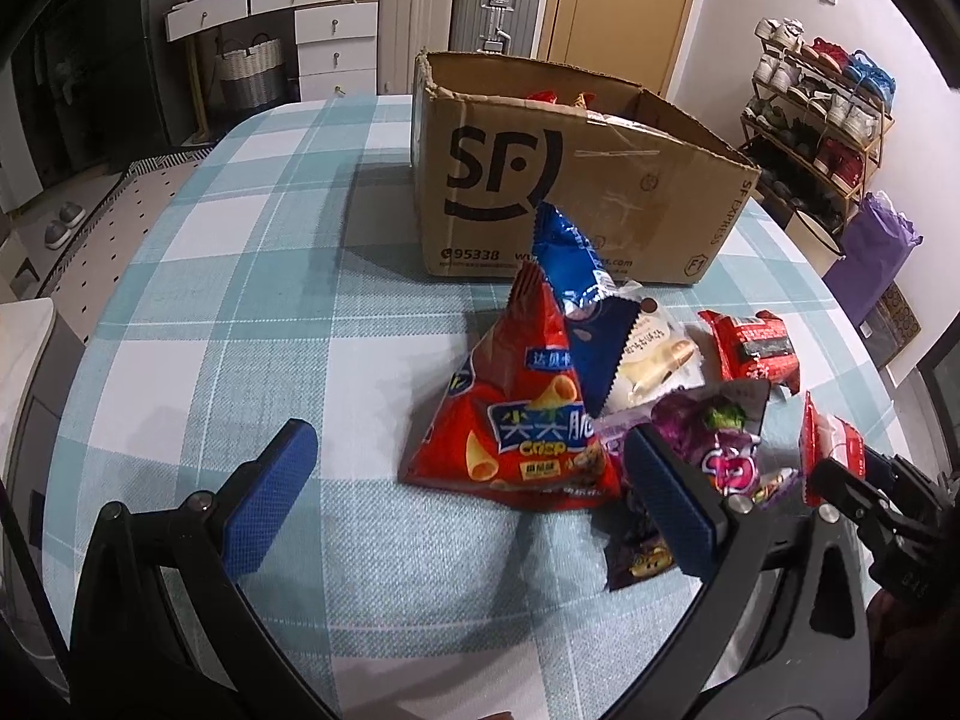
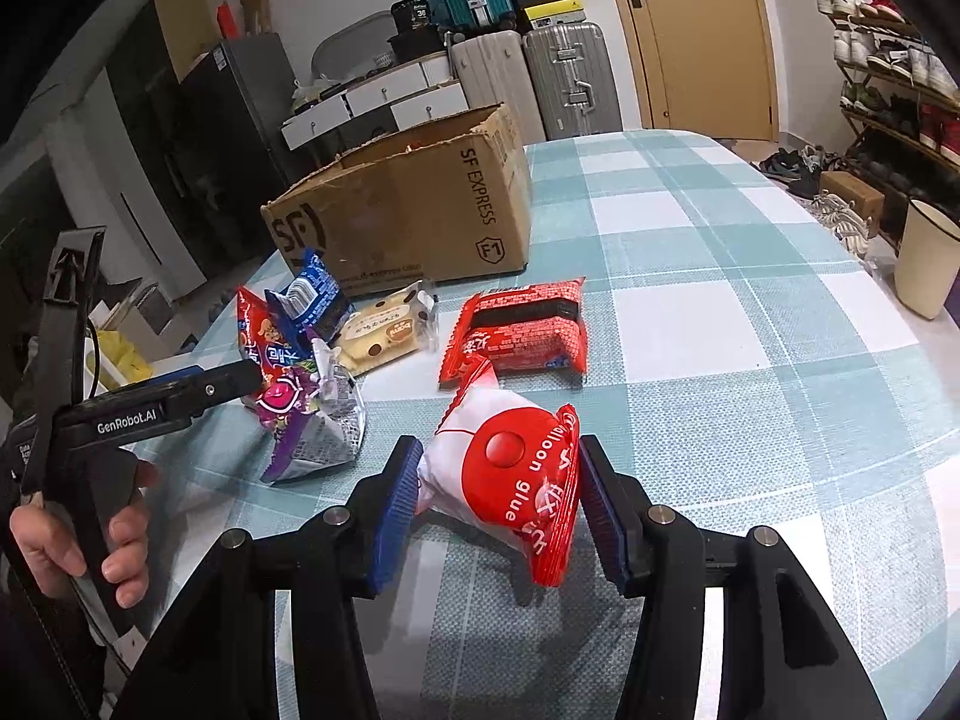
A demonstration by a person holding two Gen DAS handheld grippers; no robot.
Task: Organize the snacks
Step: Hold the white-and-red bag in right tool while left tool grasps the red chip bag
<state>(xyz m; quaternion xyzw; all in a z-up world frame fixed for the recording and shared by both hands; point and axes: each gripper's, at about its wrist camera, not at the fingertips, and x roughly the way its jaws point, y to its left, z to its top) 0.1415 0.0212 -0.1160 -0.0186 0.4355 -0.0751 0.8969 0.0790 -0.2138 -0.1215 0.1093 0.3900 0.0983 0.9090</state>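
An open SF cardboard box [image 1: 570, 180] [image 2: 408, 210] stands at the back of the checked table [image 1: 240, 240]. In front of it lie several snacks: a red Crisp bag [image 1: 516, 420], a blue bag [image 1: 570, 252], a cream cake packet [image 1: 654, 354], a red packet [image 1: 756, 348] [image 2: 522, 330] and a purple bag [image 1: 714, 438] [image 2: 312, 420]. My left gripper [image 1: 474, 498] is open, its fingers either side of the Crisp bag's near end, not pressing it. My right gripper [image 2: 498, 516] is shut on a red and white balloon-glue packet [image 2: 510, 480], just above the cloth.
A small dark packet [image 1: 642, 558] lies under my left gripper's right finger. A person's hand [image 2: 90, 540] holds the left gripper's handle. A shoe rack [image 1: 822, 120] and a cream bin [image 2: 927, 264] stand off the table's right side. Suitcases [image 1: 492, 6] line the back wall.
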